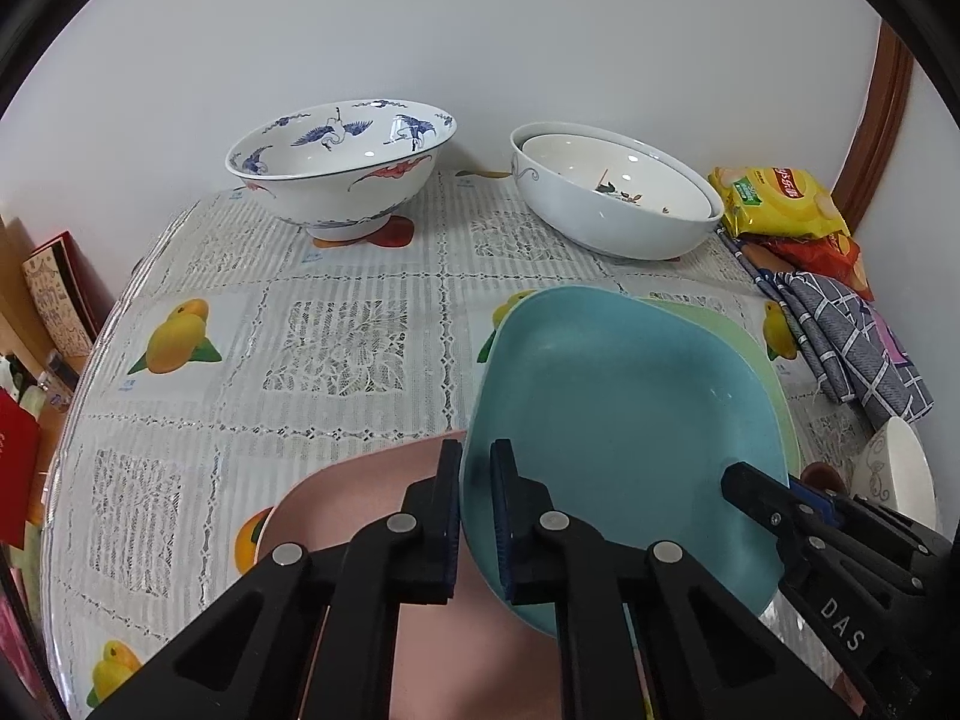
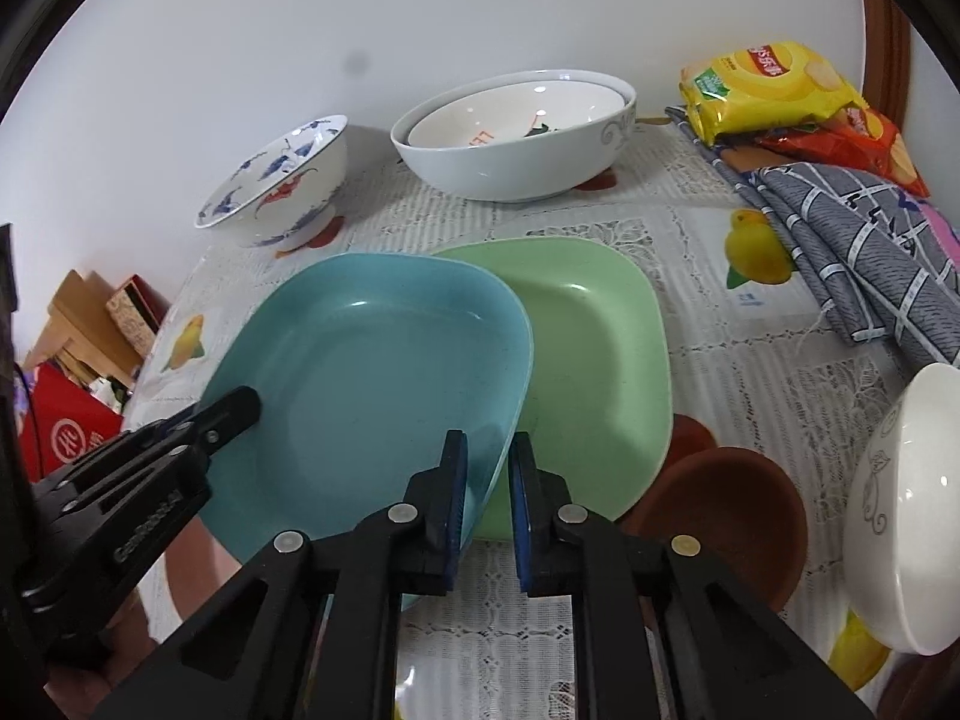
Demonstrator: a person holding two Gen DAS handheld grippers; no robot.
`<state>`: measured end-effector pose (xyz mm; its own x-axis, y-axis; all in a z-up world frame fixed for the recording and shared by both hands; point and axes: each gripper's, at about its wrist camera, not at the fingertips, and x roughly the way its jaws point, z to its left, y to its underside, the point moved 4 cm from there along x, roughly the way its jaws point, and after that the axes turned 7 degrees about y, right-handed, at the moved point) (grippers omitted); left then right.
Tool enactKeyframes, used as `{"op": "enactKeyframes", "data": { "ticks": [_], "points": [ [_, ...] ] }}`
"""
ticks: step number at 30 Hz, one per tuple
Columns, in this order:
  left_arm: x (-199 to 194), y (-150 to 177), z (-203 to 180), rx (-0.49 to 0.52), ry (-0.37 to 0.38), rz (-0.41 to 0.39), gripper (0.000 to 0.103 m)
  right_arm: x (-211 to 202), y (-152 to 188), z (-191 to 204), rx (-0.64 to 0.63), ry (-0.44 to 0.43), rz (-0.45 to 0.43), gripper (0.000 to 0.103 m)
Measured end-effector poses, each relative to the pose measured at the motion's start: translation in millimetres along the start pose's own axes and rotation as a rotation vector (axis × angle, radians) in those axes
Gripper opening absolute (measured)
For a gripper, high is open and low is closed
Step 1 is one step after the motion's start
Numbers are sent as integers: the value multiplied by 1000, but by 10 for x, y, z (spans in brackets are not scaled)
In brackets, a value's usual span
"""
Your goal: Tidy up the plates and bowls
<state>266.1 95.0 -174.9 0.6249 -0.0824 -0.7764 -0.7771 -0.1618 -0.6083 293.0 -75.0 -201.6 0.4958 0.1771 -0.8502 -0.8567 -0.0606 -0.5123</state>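
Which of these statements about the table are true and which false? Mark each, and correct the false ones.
1. Both grippers are clamped on the blue plate. True: the left gripper and the right gripper each pinch its rim.
2. The blue plate overlaps the green plate. True.
3. The crane bowl has a smaller bowl inside it. False: it is empty; the white bowl holds the nested inner bowl.
4. The snack bags sit beside the crane bowl. False: they lie at the far right, by the checked cloth.
5. A pink plate lies under the left gripper. True.
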Motion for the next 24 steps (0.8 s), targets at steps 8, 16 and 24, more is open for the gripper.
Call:
{"op": "enactKeyframes", "data": {
  "ticks": [8, 16, 24],
  "points": [
    [-207, 72, -14, -7, -17, -15, 9, -133, -16, -9, 19, -44, -30, 10],
    [-550, 115, 29, -11, -52, -53, 10, -367, -15, 74, 12, -122, -72, 10],
    [-839, 215, 96, -24, -91, -86, 10, -589, 70, 216, -27, -159, -108, 10]
  ]
}}
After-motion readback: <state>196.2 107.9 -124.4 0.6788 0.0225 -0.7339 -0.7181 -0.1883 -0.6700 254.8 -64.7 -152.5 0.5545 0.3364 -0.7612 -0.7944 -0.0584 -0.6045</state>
